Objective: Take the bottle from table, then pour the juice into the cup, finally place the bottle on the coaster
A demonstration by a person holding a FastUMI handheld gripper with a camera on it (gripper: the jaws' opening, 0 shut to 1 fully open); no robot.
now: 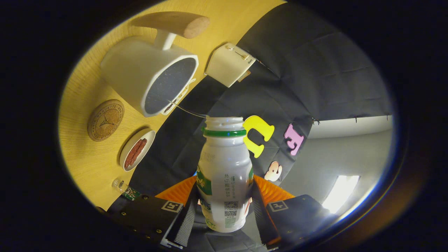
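Note:
My gripper (pixel 224 201) is shut on a white bottle (pixel 224 168) with a green neck ring and green label; both fingers (pixel 187 210) press its lower sides. Its mouth has no cap and points forward along the fingers. The whole scene looks rolled, so the bottle is tilted relative to the yellow wooden table (pixel 87 164). Beyond and to the left of the bottle's mouth stands a white cup (pixel 140 73), its opening turned toward me and apart from the bottle. A round cork coaster (pixel 105 119) lies on the table beside the cup.
A small white dish (pixel 137 153) with a red-brown strip sits near the coaster. A cream box-shaped appliance (pixel 230 64) stands by the booth wall past the cup. A cork-topped object on a white stem (pixel 171 23) is behind the cup. A small glass item (pixel 119 184) lies by the left finger.

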